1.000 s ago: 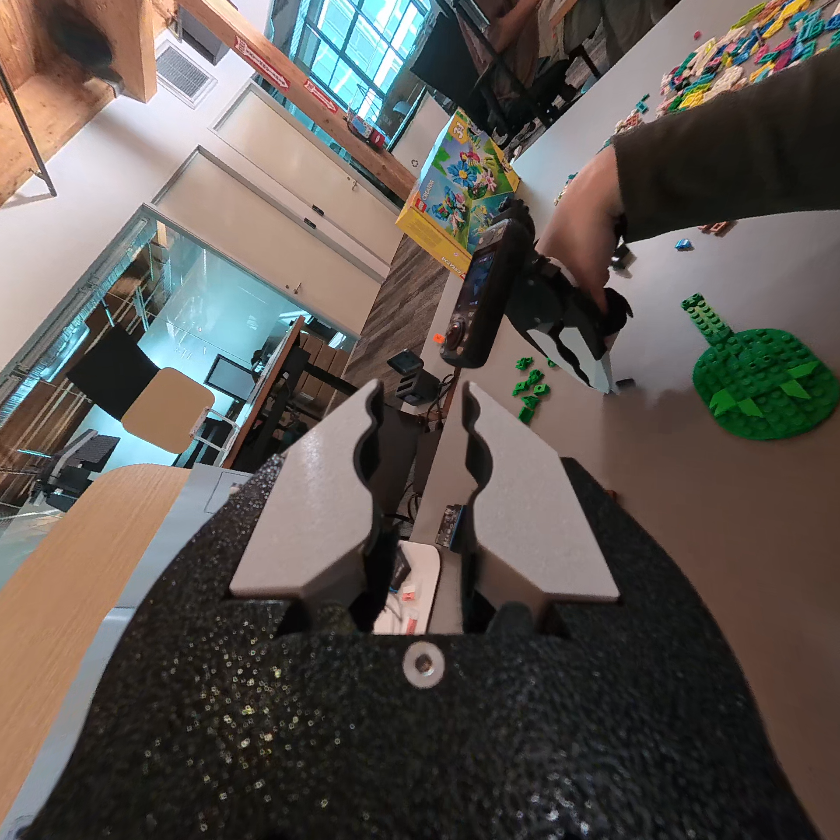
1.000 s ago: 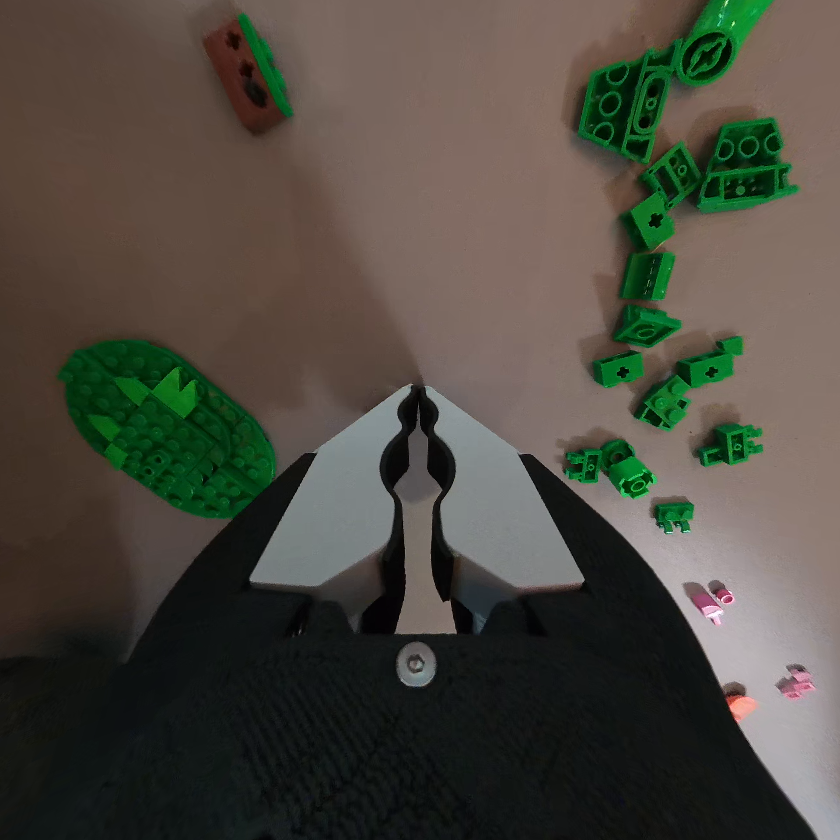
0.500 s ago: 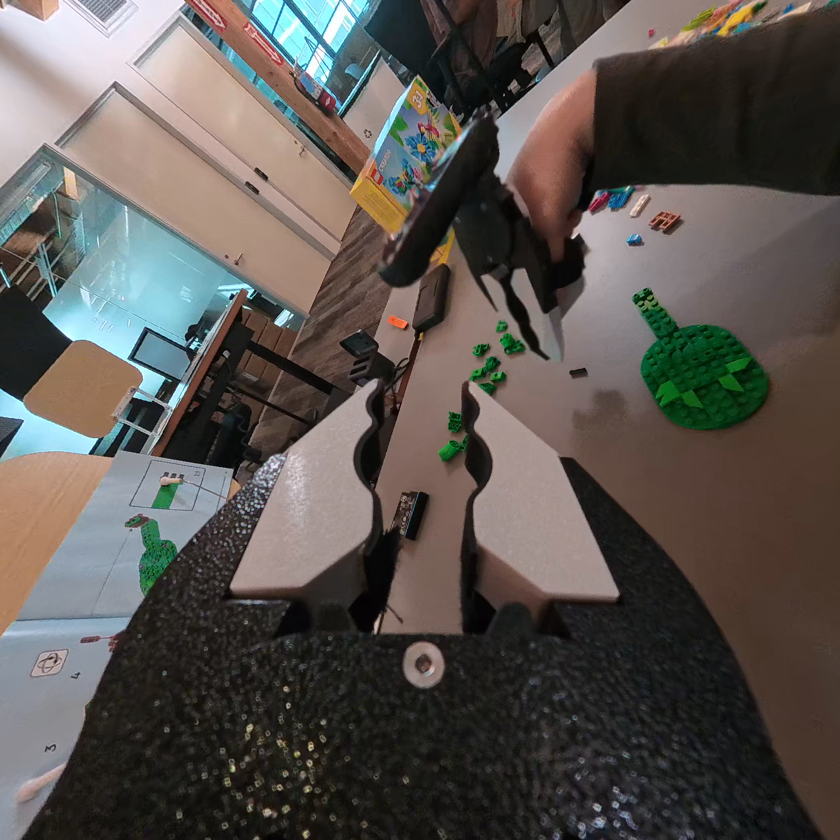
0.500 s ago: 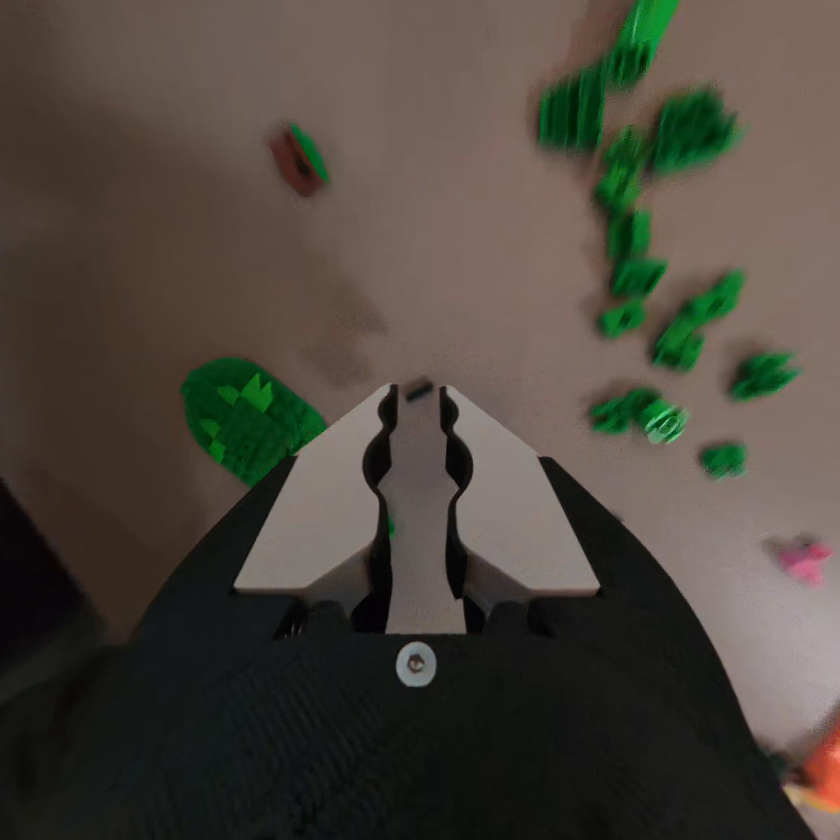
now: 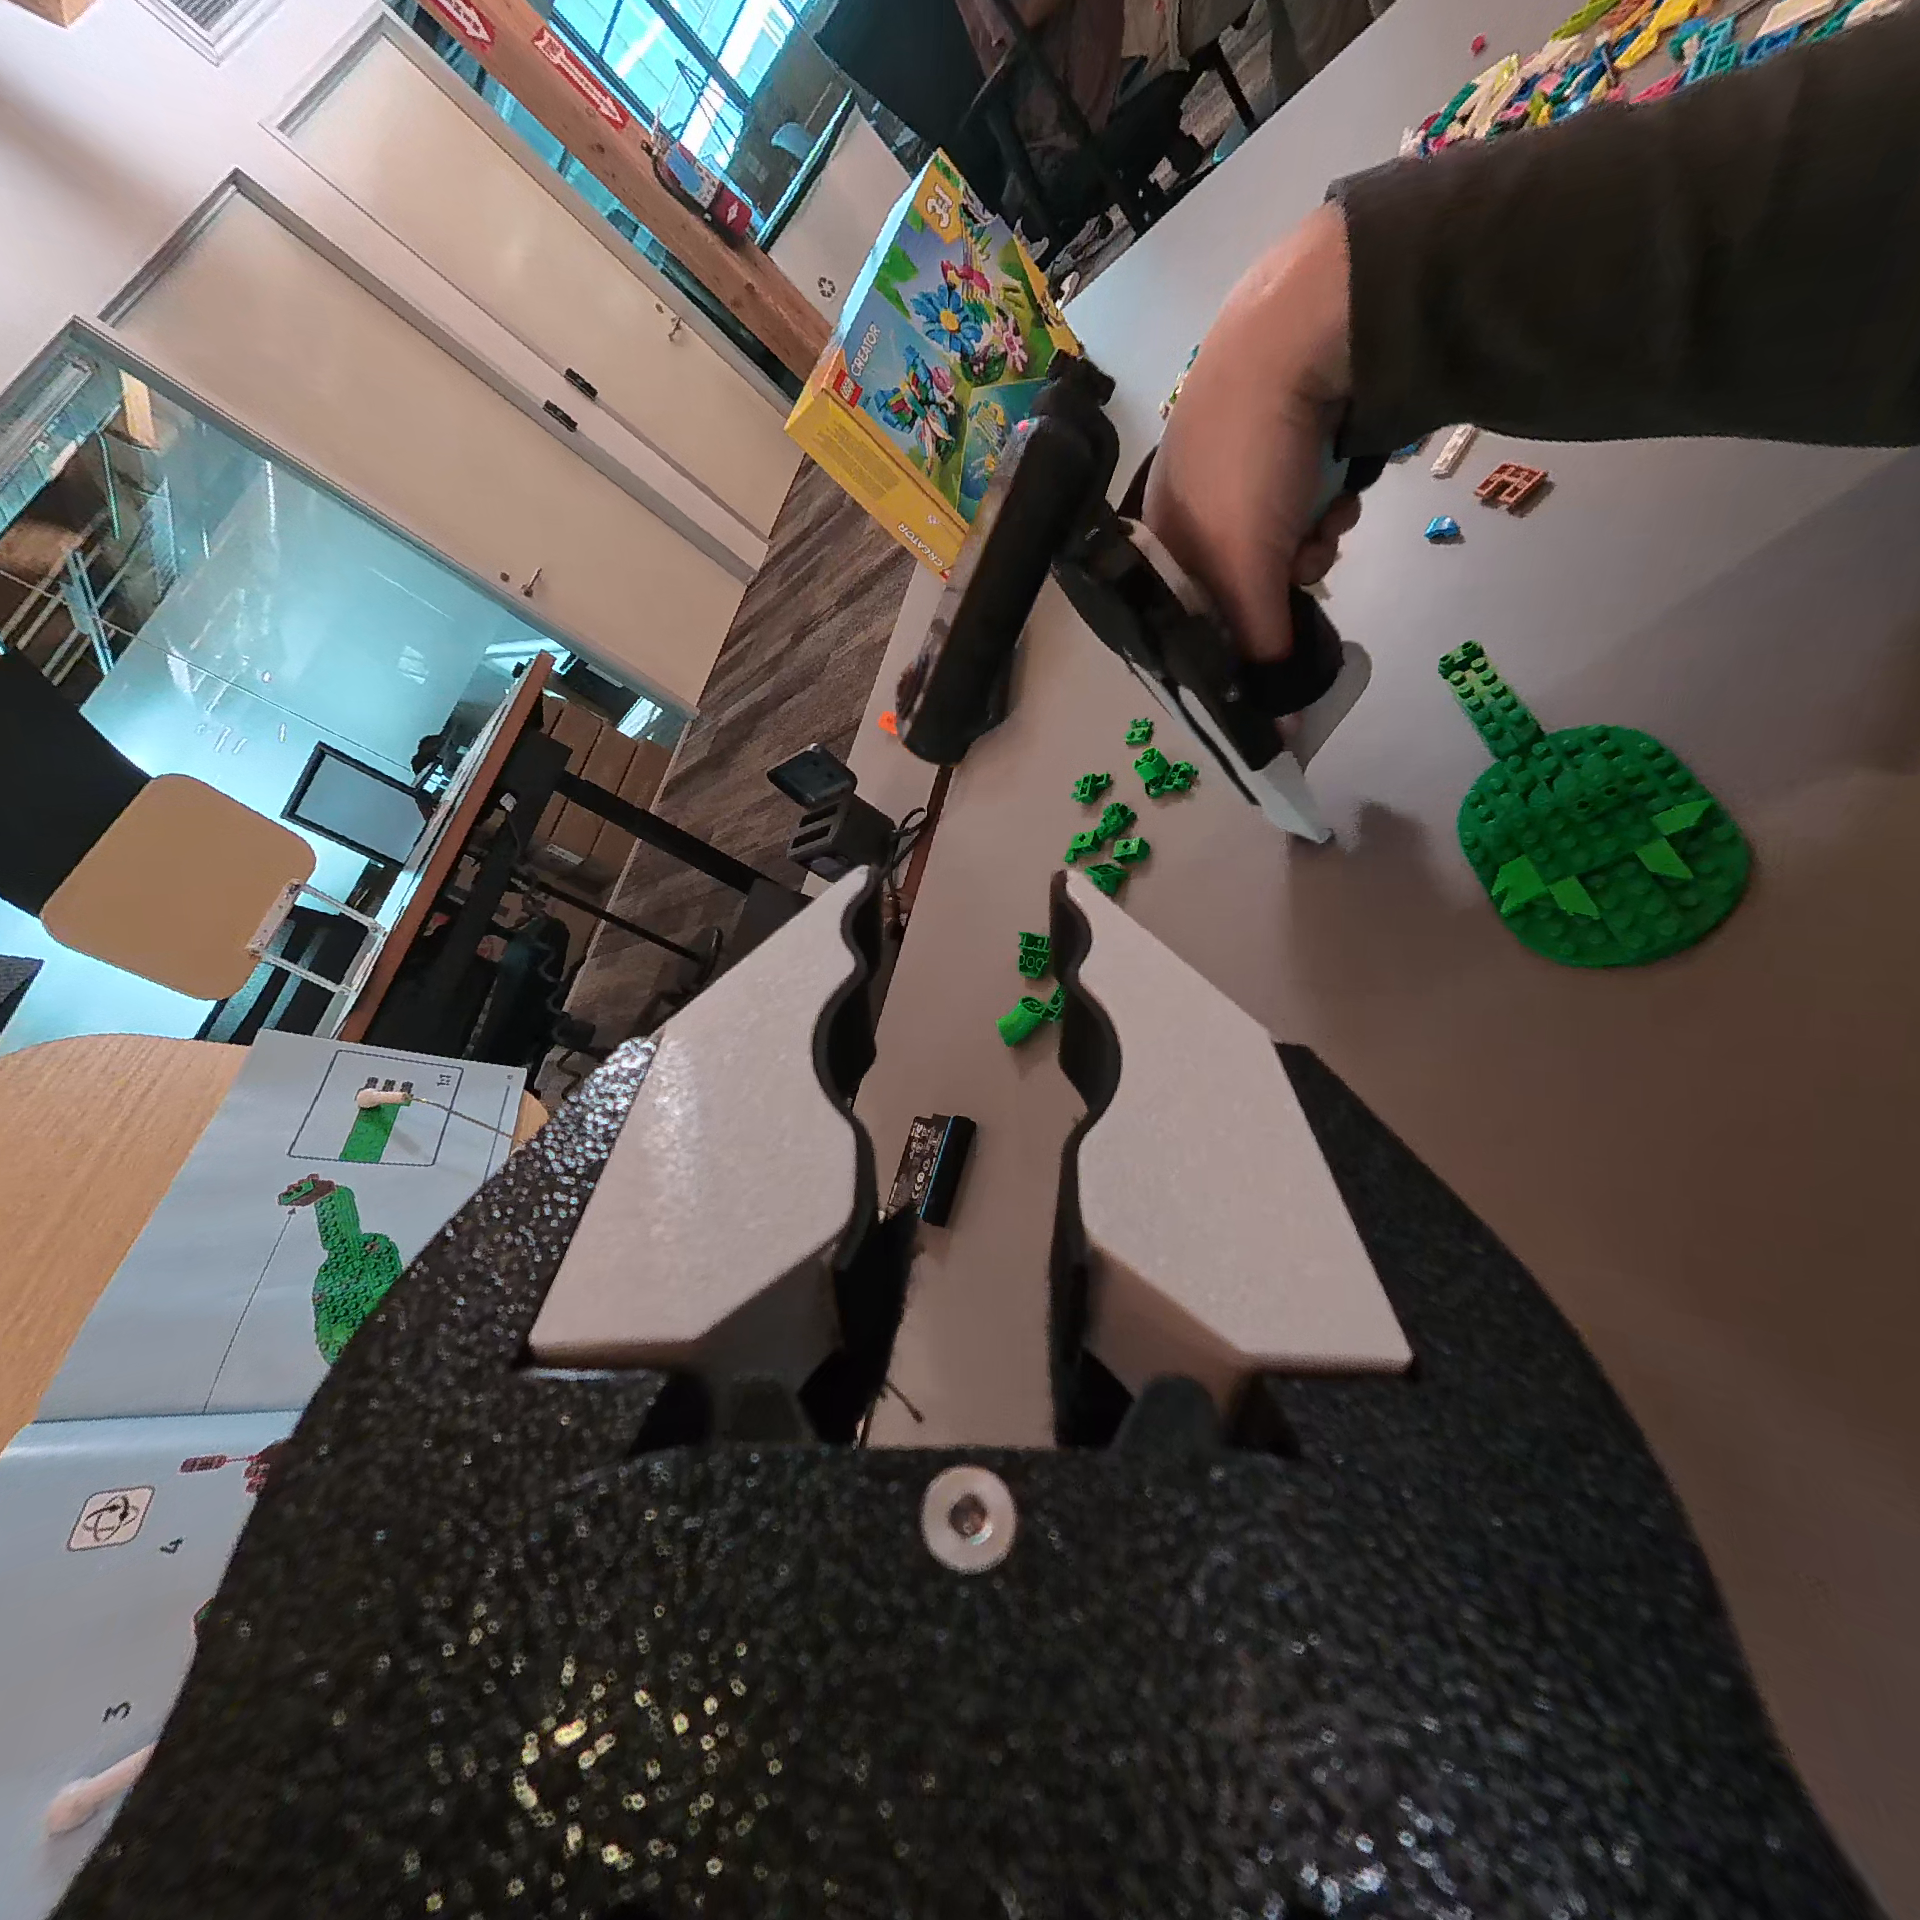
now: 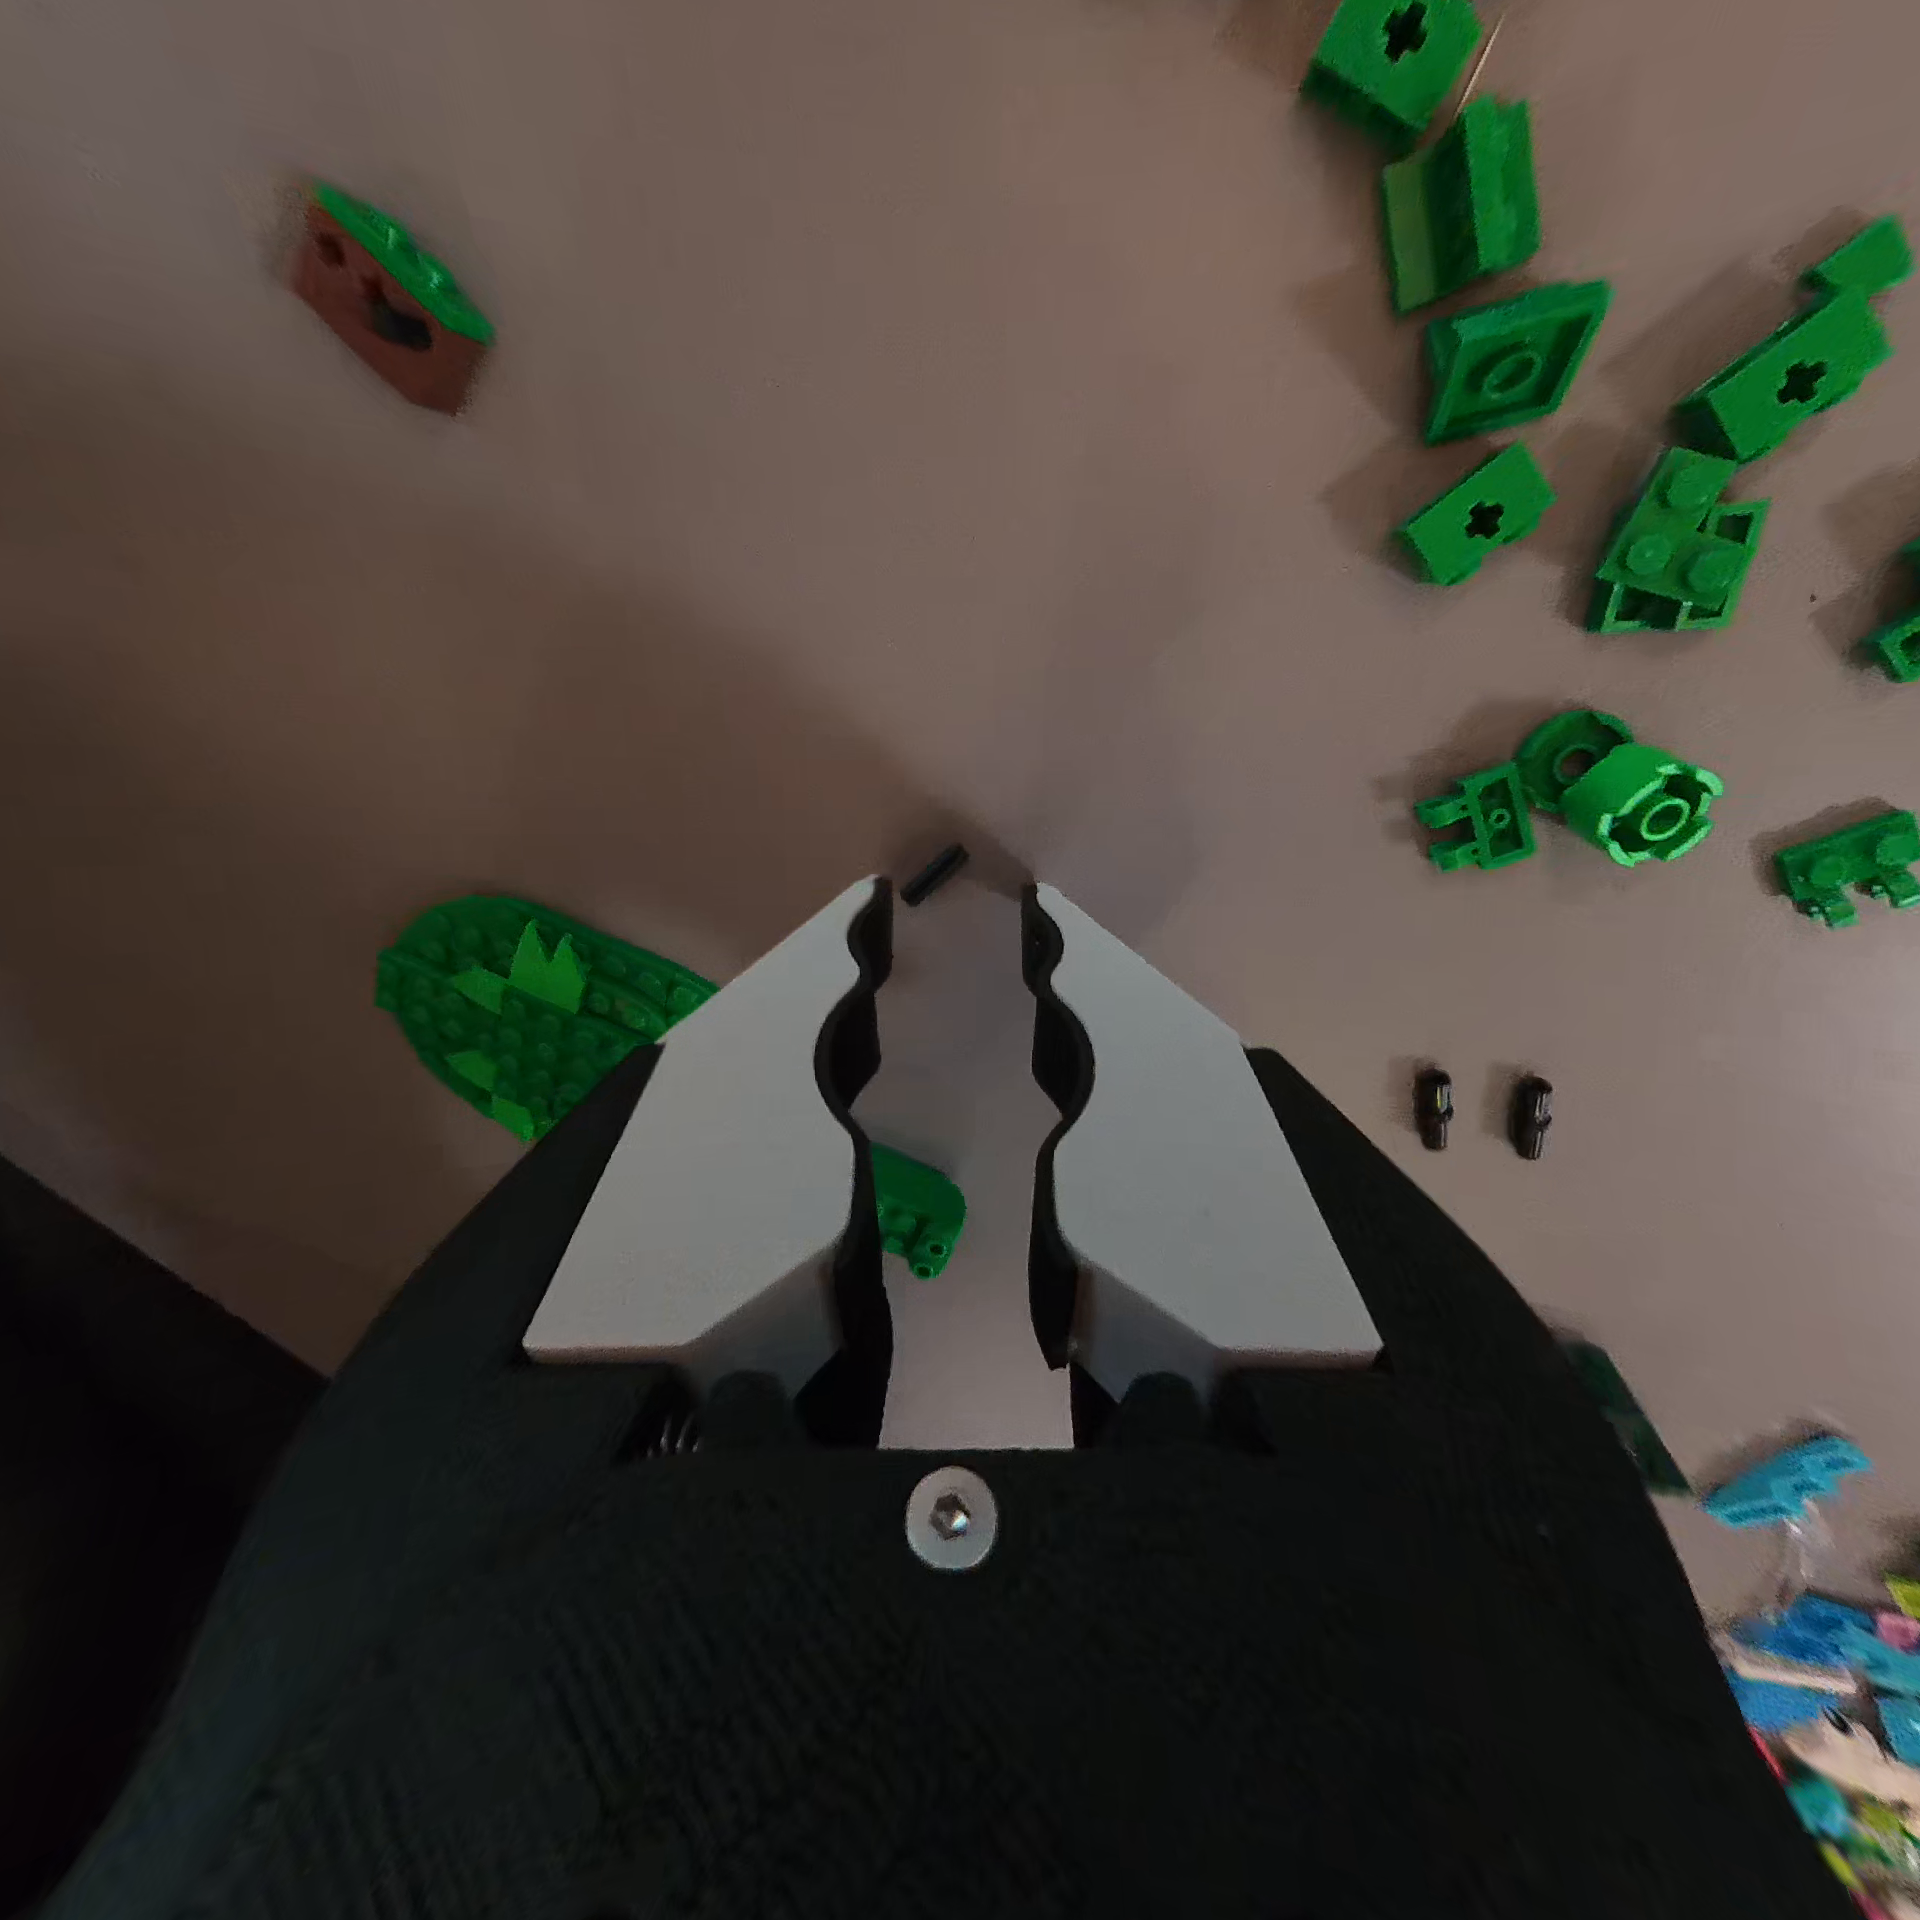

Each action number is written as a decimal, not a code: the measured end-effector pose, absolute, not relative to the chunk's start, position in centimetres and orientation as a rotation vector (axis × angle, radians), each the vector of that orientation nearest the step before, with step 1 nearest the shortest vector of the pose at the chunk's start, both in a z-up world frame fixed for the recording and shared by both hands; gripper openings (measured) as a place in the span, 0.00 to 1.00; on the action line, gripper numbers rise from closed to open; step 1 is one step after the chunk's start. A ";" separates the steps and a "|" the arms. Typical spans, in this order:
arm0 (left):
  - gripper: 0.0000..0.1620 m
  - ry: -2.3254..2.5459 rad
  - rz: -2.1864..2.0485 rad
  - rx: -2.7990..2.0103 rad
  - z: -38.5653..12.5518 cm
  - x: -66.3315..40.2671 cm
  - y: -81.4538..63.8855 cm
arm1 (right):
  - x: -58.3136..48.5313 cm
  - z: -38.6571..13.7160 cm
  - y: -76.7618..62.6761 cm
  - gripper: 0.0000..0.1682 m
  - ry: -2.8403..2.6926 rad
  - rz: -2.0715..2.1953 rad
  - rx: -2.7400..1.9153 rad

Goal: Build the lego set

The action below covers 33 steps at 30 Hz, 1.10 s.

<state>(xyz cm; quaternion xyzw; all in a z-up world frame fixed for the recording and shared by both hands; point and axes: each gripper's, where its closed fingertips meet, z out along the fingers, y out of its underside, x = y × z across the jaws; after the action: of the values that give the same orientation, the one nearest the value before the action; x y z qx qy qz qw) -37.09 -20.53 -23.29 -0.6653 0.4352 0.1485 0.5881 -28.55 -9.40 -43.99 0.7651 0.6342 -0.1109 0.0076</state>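
Observation:
A green studded Lego base (image 5: pixel 1600 842) with a short neck lies on the grey table; it also shows in the right wrist view (image 6: pixel 520 997). My right gripper (image 6: pixel 956 888) is open, tips down at the table, with a small black pin (image 6: pixel 932 875) lying just ahead of its left fingertip. In the left wrist view the right gripper (image 5: pixel 1304 816) stands held by a hand, just left of the base. My left gripper (image 5: pixel 961 883) is open and empty, held above the table's near end. Several loose green pieces (image 6: pixel 1621 800) lie to the right.
A brown-and-green brick (image 6: pixel 390 301) lies at far left. Two black pins (image 6: pixel 1481 1107) lie right of my right gripper. A yellow set box (image 5: pixel 925 395) stands at the table's far end. An instruction sheet (image 5: pixel 260 1247) lies on a wooden surface. Coloured pieces (image 6: pixel 1829 1662) lie at the lower right. About 25 cm separates my left fingertips from my right. My right gripper is the nearer one to the brown-and-green brick (image 6: pixel 390 301): about 12 cm, against 20 cm.
My right gripper opened and let go the black pin, lifted, then came back down near the table with the pin just ahead of it. My left gripper tilted down.

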 end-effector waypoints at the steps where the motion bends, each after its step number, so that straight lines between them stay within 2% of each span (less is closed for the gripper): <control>1: 0.18 1.016 0.347 -1.551 -23.3 -37.1 -20.5 | -28.5 -44.0 -9.5 0.13 1.991 -0.322 2.391; 10: 0.16 1.016 0.347 -1.558 -23.4 -37.2 -20.5 | -28.8 -44.3 -9.9 0.09 2.086 -0.157 2.358; 15: 0.16 1.024 0.351 -1.566 -23.7 -37.1 -20.5 | -28.7 -44.4 -9.4 0.02 2.125 -0.082 2.347; 22: 0.17 1.000 0.263 -1.567 -23.5 -36.5 -20.7 | -29.0 -44.0 -9.8 0.01 2.250 -0.185 2.216; 24: 0.17 0.971 0.210 -1.555 -23.0 -36.2 -20.8 | -30.4 -42.3 -9.9 0.01 2.397 -0.342 2.184; 27: 0.17 0.910 0.174 -1.528 -22.0 -36.3 -20.7 | -33.9 -36.7 -10.9 0.01 2.867 -0.715 2.020; 33: 0.18 0.897 0.072 -1.480 -21.3 -35.2 -21.0 | -35.1 -25.0 -19.6 0.01 3.518 -1.614 1.117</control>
<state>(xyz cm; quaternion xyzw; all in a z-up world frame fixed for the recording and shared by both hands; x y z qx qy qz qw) -35.23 -21.04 -21.31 -0.6510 0.3943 0.0317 0.6478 -35.08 -19.59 -25.05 0.2505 0.7888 -0.3618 -0.4291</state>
